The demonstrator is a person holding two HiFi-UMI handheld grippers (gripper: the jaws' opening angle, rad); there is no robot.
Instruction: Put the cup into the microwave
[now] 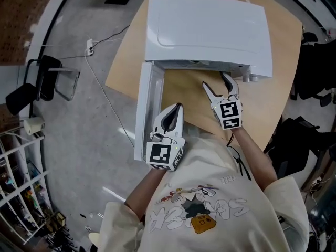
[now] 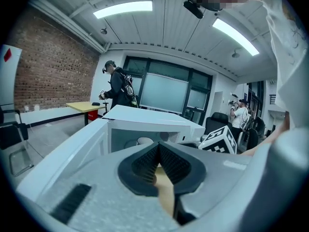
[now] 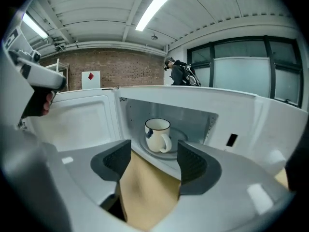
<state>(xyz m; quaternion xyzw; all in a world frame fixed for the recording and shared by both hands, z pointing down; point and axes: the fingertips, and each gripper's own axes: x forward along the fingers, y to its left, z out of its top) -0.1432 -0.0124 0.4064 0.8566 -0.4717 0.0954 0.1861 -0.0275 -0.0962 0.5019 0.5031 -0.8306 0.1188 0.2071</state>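
White cup (image 3: 157,135) upright inside microwave (image 1: 210,30) — your right gripper (image 3: 154,157) released, empty; left gripper (image 2: 158,164) clenched (nothing held). Swing the door (image 1: 143,112) shut gently.

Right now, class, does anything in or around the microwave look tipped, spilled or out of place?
Nothing stands out. The cup stands upright inside the microwave, no spill visible; the door is open and the right gripper is open, empty.

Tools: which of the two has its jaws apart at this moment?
The right tool: its jaws stand apart with nothing between them, facing the cup in the microwave. The left tool has its jaws pressed together.
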